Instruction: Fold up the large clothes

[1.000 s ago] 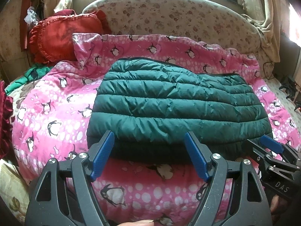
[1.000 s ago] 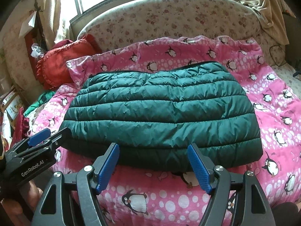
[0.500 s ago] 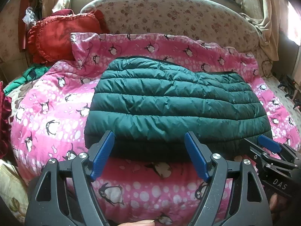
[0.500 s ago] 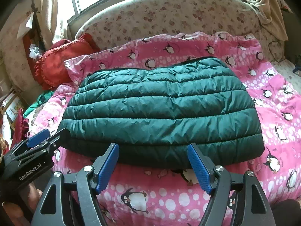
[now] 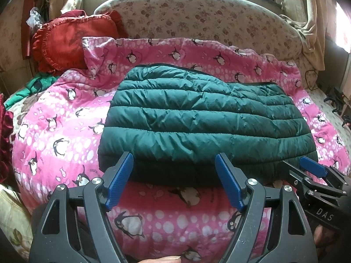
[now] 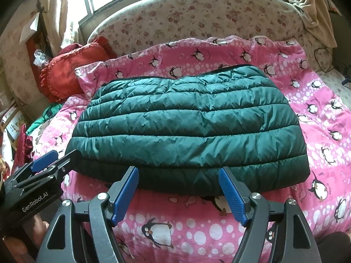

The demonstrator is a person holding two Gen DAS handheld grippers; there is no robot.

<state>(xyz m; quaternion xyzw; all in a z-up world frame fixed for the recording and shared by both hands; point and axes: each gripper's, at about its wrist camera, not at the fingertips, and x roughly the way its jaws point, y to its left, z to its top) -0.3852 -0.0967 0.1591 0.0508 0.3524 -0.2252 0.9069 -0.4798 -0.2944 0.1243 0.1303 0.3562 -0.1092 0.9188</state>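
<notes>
Green quilted puffer jacket, folded, on penguin duvet; L gripper & R gripper jaws apart, empty; risk: slick padded fold springs open w/ shallow pinch.

The quilted jacket covers the middle of the pink penguin blanket. Frame edges crop the bed's near edge and the red cushion hides its far-left corner. The right claw is cropped too.

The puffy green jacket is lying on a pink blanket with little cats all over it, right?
Not cats: penguins. The right wrist view shows the green jacket lying on a pink blanket printed with little black-and-white penguins. The rest is right.
</notes>
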